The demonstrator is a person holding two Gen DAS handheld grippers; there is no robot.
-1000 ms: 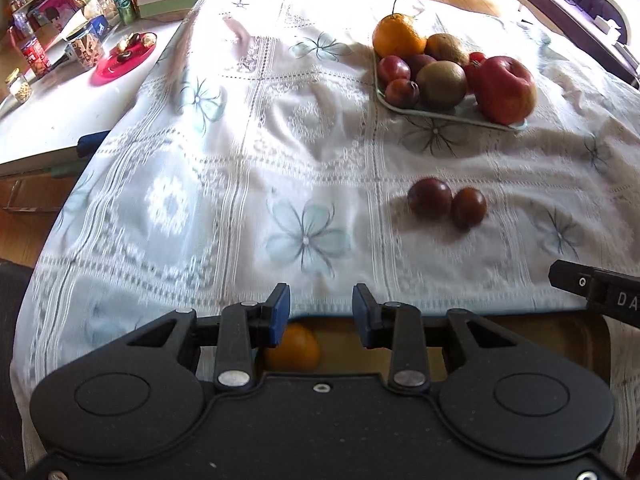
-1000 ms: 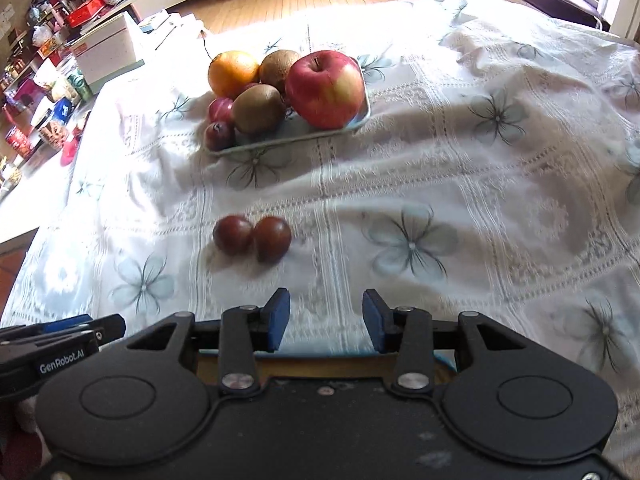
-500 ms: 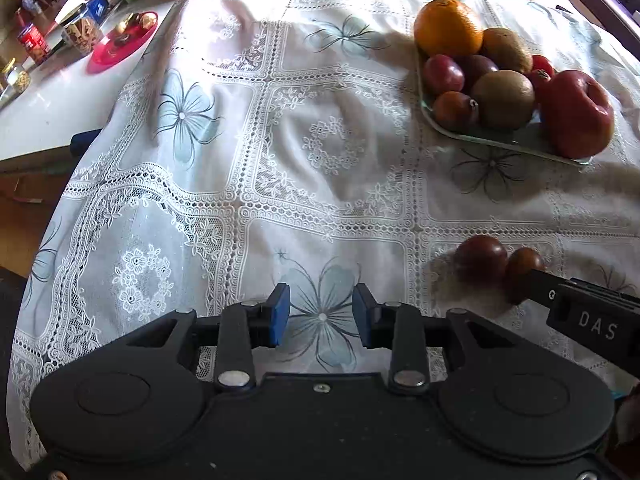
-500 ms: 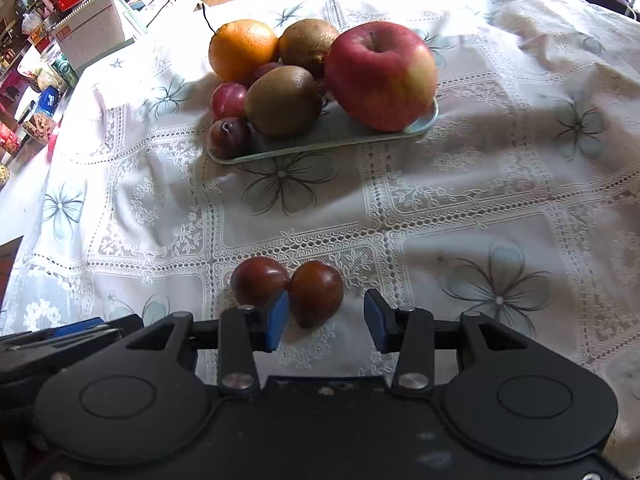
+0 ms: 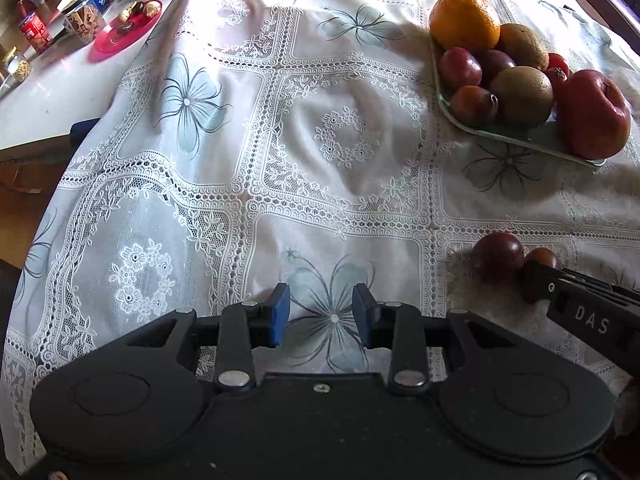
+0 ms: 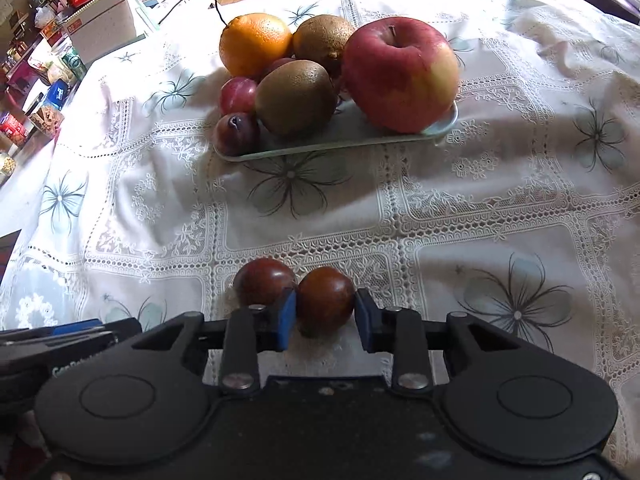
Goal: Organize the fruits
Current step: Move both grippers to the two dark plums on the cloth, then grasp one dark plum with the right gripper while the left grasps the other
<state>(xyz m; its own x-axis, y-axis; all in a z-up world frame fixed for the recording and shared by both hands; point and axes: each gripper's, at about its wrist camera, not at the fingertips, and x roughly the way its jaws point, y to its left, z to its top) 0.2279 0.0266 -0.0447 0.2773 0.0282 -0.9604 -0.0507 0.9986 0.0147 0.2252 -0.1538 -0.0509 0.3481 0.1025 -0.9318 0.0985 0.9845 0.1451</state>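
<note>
Two dark red plums lie side by side on the lace tablecloth. The right plum sits between the blue pads of my right gripper, whose jaws are open around it. The left plum rests just outside the left pad. Farther back, a pale tray holds an orange, an apple, two kiwis and small plums. My left gripper hovers open over a printed flower with nothing in it. In the left wrist view, the plums are at the right, one partly hidden behind the right gripper's finger.
A white side table at the left carries a red plate, jars and tins. A cardboard box stands behind the table. The tablecloth drops off over the table edge at the left.
Both grippers moved forward over the table. The right one closed in on the plums until the right plum came between its pads. Both jaw gaps look unchanged.
</note>
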